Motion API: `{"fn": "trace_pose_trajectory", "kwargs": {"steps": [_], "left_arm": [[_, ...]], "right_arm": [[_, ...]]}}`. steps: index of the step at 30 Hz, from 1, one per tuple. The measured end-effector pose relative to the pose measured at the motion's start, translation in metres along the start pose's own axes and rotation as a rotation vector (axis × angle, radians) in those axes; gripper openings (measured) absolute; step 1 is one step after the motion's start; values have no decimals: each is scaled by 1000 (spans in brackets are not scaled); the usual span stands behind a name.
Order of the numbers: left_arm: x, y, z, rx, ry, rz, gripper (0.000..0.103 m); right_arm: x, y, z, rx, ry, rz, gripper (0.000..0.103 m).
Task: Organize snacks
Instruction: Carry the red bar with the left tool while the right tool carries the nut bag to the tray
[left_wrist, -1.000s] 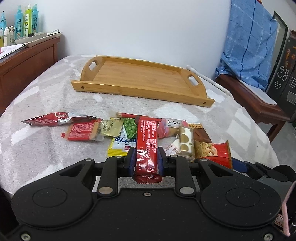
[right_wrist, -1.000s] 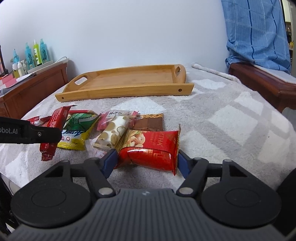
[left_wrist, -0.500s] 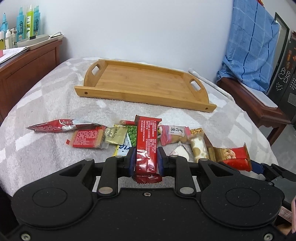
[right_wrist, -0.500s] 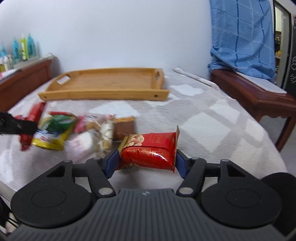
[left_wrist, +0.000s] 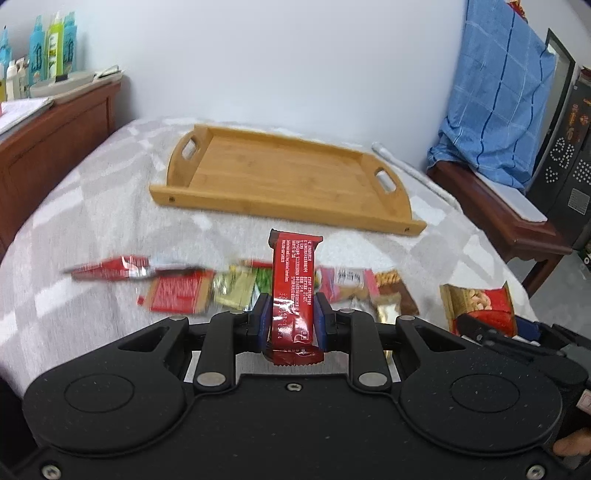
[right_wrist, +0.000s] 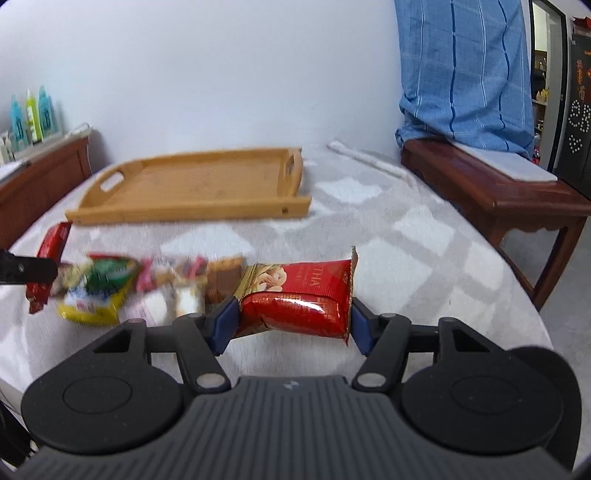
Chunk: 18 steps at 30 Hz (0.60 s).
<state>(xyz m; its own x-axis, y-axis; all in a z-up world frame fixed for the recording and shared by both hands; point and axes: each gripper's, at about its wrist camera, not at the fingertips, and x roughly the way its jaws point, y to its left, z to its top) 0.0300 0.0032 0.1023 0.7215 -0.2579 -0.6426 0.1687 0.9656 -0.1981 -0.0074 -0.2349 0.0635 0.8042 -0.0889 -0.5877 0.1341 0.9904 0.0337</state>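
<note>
Two grippers each hold a snack, near the wooden tray (left_wrist: 280, 177). The left gripper (left_wrist: 291, 323) squeezes a long red bar (left_wrist: 294, 291). The right gripper (right_wrist: 291, 321) squeezes a red nut bag (right_wrist: 299, 299).

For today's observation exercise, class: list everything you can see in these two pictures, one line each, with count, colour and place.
tray: one, light wood, nothing in it, far side of the bed.
blanket: one, grey and white checks, covering the bed.
snack bar: one, red, clamped in the left gripper.
nut packet: one, red, clamped in the right gripper.
loose snacks: several, red, green, yellow, brown; blurred, in a row on the blanket.
bottles: several, blue and green, on the left cabinet.
bench: one, dark wood, right of the bed.
cloth: one, blue, hanging over the bench.
left gripper: black, blue pads.
right gripper: black, blue pads.
</note>
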Motion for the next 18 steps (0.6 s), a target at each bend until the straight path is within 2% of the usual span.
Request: {"fn": "trace_pose_trajectory", "kwargs": {"steps": [9,12,15,18], "left_arm": [[0,-9,60,29,-61,-43,22],[9,-11,84,12,-86,-94,22],[26,-14,103,17,-103,-95,22],[52,-17,121,13,-97,-92,22]], "right_arm": [[3,-6,65,59,-90,86,65],[16,-6,85,66,-110,119,65],[38,-4,101,50,-134,152,65],[68,-2,112,44,-117,181,65]]}}
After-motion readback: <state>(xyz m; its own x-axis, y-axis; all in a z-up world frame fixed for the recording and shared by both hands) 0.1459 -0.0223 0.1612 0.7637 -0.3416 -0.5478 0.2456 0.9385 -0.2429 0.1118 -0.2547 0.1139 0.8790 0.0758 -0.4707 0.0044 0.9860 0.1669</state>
